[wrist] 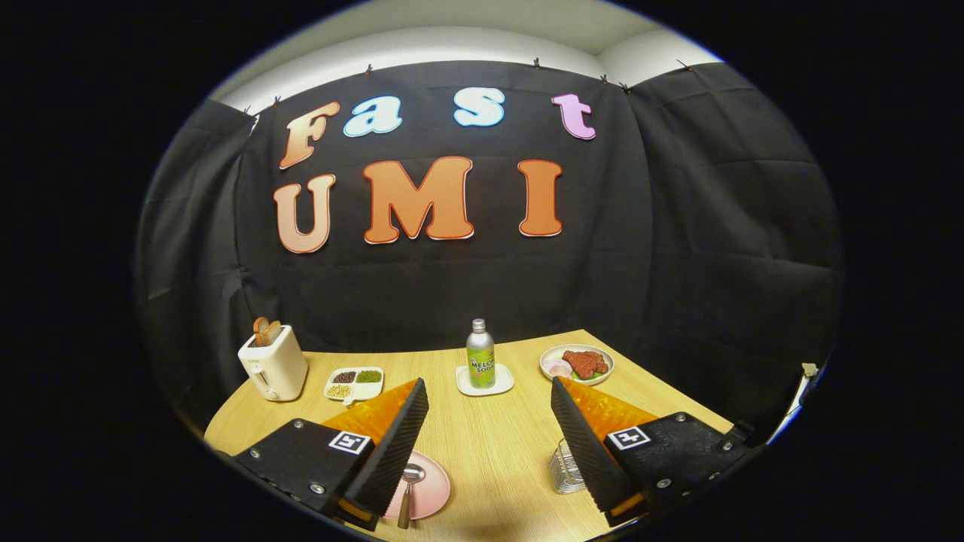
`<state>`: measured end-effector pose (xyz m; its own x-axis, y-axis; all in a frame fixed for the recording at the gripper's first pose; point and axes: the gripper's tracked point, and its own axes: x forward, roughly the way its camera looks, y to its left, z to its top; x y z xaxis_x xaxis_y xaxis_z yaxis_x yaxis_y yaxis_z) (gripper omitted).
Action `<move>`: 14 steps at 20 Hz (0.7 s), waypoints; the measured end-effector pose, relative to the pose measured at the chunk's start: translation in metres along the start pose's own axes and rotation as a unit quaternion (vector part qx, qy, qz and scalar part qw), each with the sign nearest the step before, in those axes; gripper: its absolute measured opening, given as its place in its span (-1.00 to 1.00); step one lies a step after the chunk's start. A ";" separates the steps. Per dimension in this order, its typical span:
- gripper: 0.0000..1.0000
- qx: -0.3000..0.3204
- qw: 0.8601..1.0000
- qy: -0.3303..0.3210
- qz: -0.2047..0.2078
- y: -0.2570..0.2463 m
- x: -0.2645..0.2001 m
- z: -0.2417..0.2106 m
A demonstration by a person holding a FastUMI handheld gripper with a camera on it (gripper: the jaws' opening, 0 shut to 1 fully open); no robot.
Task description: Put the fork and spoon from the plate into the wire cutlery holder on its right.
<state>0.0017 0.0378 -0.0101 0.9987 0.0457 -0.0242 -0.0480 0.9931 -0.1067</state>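
The wooden table [489,444] carries everything here, and above it the gripper [489,429] hangs with its jaws wide apart and nothing between them, only bare wood. Beside the inner edge of the left finger lies the pink plate [431,493], partly hidden behind that finger, and on it rests a spoon [408,489] with its bowl pointing away; the fork cannot be made out. The wire cutlery holder [566,470] stands just beside the right finger, on its inner side, half covered by it. Far beyond the fingers are a toaster [275,366], a plate of food [577,364], a divided dish [354,383] and a bottle [480,354] on a small tray [485,382].
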 end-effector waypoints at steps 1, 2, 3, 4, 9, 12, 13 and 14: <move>0.97 -0.001 1.000 0.002 0.002 0.003 0.001 -0.002; 0.97 -0.001 1.000 0.004 0.005 0.007 0.002 -0.005; 0.97 -0.001 1.000 0.008 0.007 0.009 0.003 -0.009; 0.97 -0.001 1.000 0.010 0.011 0.013 0.004 -0.012; 0.97 -0.015 0.999 0.022 0.028 0.036 0.009 -0.032; 0.97 -0.024 0.998 0.034 0.043 0.051 0.011 -0.047; 0.97 -0.027 0.998 0.039 0.048 0.057 0.012 -0.055; 0.97 -0.031 0.997 0.043 0.051 0.062 0.013 -0.062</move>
<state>0.0102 0.0932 -0.0786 0.9832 0.1344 -0.1234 -0.1534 0.9751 -0.1599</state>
